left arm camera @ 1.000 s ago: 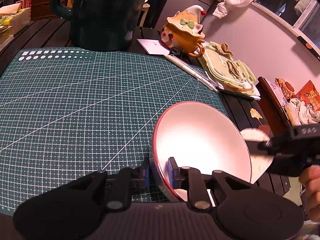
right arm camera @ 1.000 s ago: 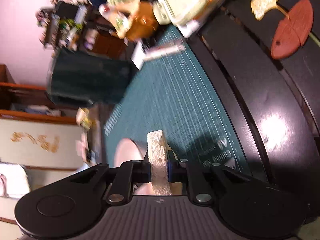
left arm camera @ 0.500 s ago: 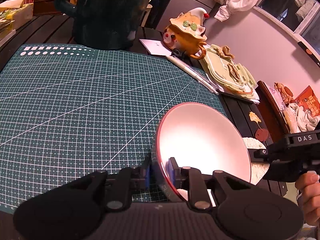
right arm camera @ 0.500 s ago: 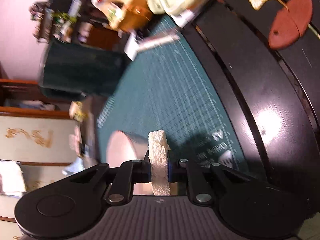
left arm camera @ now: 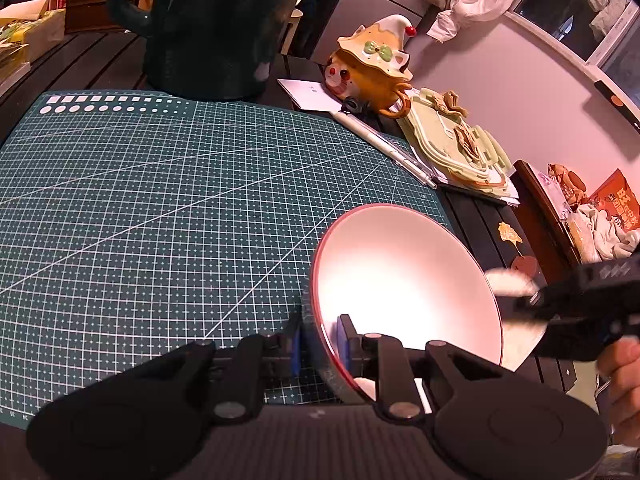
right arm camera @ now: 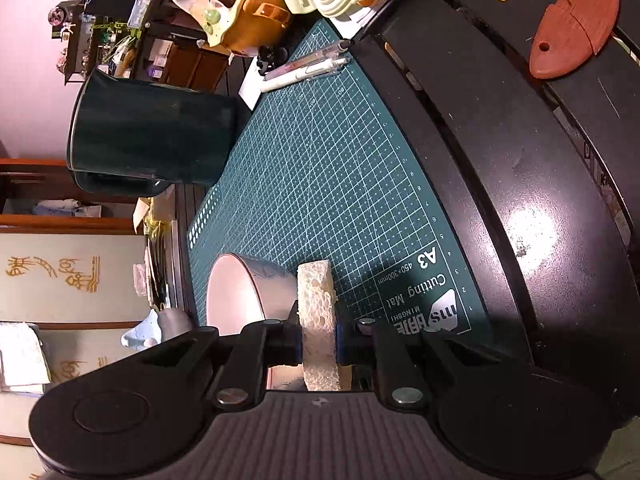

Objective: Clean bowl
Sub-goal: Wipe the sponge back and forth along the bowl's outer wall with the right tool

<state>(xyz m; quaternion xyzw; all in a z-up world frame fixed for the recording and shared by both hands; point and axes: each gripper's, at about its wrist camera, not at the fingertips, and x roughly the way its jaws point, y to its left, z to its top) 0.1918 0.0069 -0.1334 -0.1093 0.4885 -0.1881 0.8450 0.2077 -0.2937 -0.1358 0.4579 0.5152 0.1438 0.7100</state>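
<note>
A pale bowl (left arm camera: 404, 280) with a red rim is tilted on its edge over the green cutting mat (left arm camera: 160, 208). My left gripper (left arm camera: 318, 338) is shut on its near rim. In the right wrist view the bowl (right arm camera: 240, 296) shows its grey outside, and my right gripper (right arm camera: 318, 344) is shut on a pale sponge (right arm camera: 318, 320) that sits against the bowl's outer wall. The left wrist view shows the sponge (left arm camera: 510, 284) blurred just beyond the bowl's right rim, with the right gripper's black body and a person's hand (left arm camera: 624, 376) behind it.
A big dark green mug (left arm camera: 216, 28) stands at the mat's far edge. A cat-shaped ceramic pot (left arm camera: 372, 68), pens (left arm camera: 384, 148) and a pale green lidded box (left arm camera: 456, 148) lie to the far right. A red wooden leaf (right arm camera: 572, 40) rests on the dark slatted table.
The right gripper with the sponge shifted slightly up along the bowl's right rim and now shows blurred. The left gripper and bowl kept still.
</note>
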